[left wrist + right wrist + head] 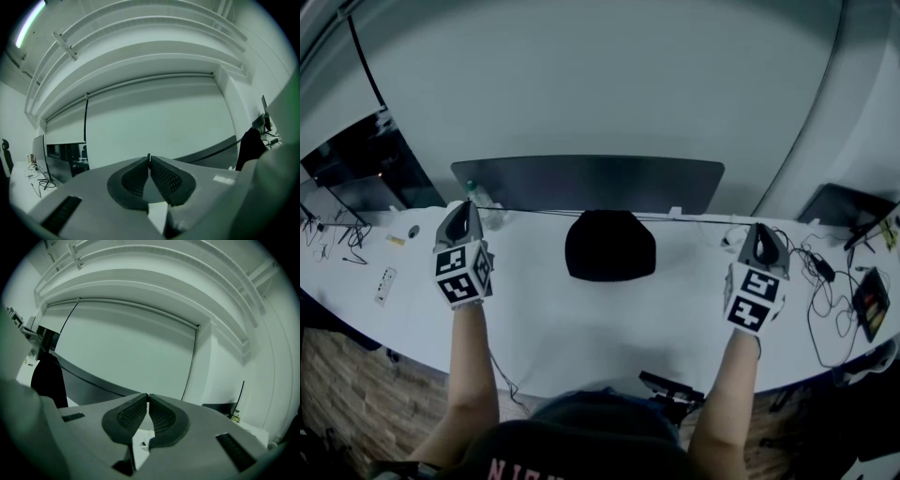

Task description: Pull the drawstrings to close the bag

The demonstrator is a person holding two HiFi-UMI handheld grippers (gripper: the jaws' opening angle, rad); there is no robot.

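Judging from how things lie, the pulling step itself is being carried out and is likely being brought near its end. The black bag [610,246] is being seen upright in the middle of the white worktop [581,323], just in front of a dark panel [581,183], and its mouth is looking gathered, though how tightly cannot be told. The left claw [467,206] and the right claw [761,228] are being held level and well apart, one on each side of the bag. Each has its jaws pressed together on what is taken to be a cord end. A thin dark line, read as the drawstrings [705,219], is being stretched straight from each claw's tip toward the bag's top. For the next move, an even outward pull is being called for, with both grips being held firm so that neither cord is being let slip and the bag is not being dragged sideways.
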